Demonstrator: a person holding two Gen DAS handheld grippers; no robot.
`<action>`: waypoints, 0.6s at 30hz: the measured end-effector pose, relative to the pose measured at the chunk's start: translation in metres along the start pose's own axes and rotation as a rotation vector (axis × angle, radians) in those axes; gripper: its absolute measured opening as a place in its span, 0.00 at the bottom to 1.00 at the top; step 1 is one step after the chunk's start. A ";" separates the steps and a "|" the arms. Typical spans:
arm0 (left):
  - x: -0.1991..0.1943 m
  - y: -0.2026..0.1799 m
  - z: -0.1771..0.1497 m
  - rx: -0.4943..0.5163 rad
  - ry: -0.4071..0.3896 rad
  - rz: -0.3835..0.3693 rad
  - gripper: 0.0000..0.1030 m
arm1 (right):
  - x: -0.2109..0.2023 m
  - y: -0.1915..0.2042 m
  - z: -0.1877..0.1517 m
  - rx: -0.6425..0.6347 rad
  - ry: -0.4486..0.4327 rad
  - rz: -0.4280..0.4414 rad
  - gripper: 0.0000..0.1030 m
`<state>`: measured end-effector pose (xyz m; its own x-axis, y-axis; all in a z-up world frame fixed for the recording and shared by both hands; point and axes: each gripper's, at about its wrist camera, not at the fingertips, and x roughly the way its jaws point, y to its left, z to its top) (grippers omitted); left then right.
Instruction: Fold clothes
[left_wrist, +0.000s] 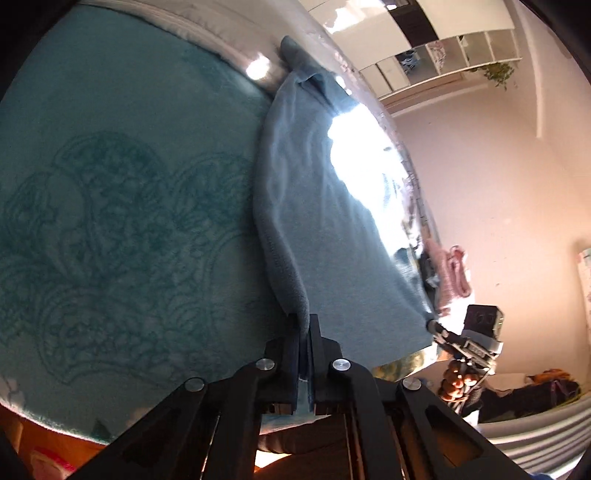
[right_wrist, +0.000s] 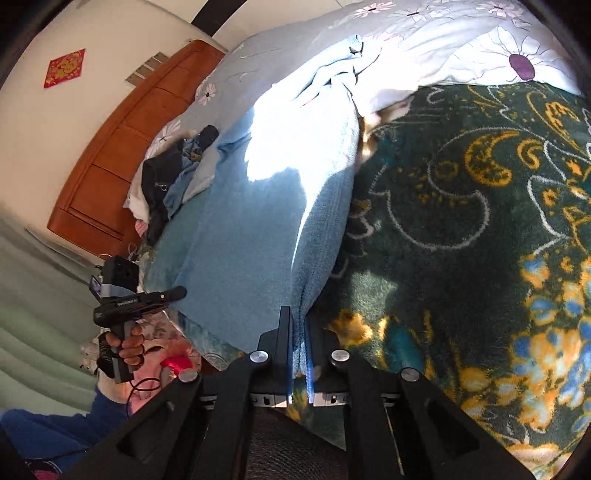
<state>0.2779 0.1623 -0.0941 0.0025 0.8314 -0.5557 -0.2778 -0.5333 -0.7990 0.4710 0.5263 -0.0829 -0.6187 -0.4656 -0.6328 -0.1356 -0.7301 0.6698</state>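
Note:
A light blue fleece garment (left_wrist: 306, 206) lies stretched along the bed, part of it in bright sunlight. My left gripper (left_wrist: 303, 325) is shut on one near corner of it. My right gripper (right_wrist: 298, 317) is shut on the other near corner of the blue garment (right_wrist: 258, 221). Each gripper shows in the other's view: the right gripper (left_wrist: 436, 326) at the right of the left wrist view, the left gripper (right_wrist: 173, 293) at the left of the right wrist view. The garment's near edge spans between them.
A teal patterned blanket (left_wrist: 110, 203) lies left of the garment, a dark green floral blanket (right_wrist: 461, 221) right of it. A pile of dark and blue clothes (right_wrist: 173, 166) and a pink garment (left_wrist: 454, 273) sit further back. A wooden headboard (right_wrist: 122, 147) and flowered pillows (right_wrist: 424, 40) stand beyond.

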 end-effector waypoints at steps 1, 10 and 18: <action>-0.005 -0.004 0.007 0.002 -0.021 -0.032 0.03 | -0.004 0.001 0.006 0.004 -0.013 0.030 0.05; -0.041 -0.083 0.133 0.244 -0.240 0.057 0.03 | -0.032 0.046 0.130 -0.067 -0.196 0.057 0.05; 0.007 -0.090 0.264 0.276 -0.261 0.184 0.03 | 0.010 0.027 0.256 0.002 -0.226 -0.093 0.05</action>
<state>0.0488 0.2571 0.0347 -0.3046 0.7571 -0.5779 -0.4983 -0.6438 -0.5807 0.2631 0.6302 0.0278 -0.7609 -0.2728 -0.5888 -0.2012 -0.7634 0.6137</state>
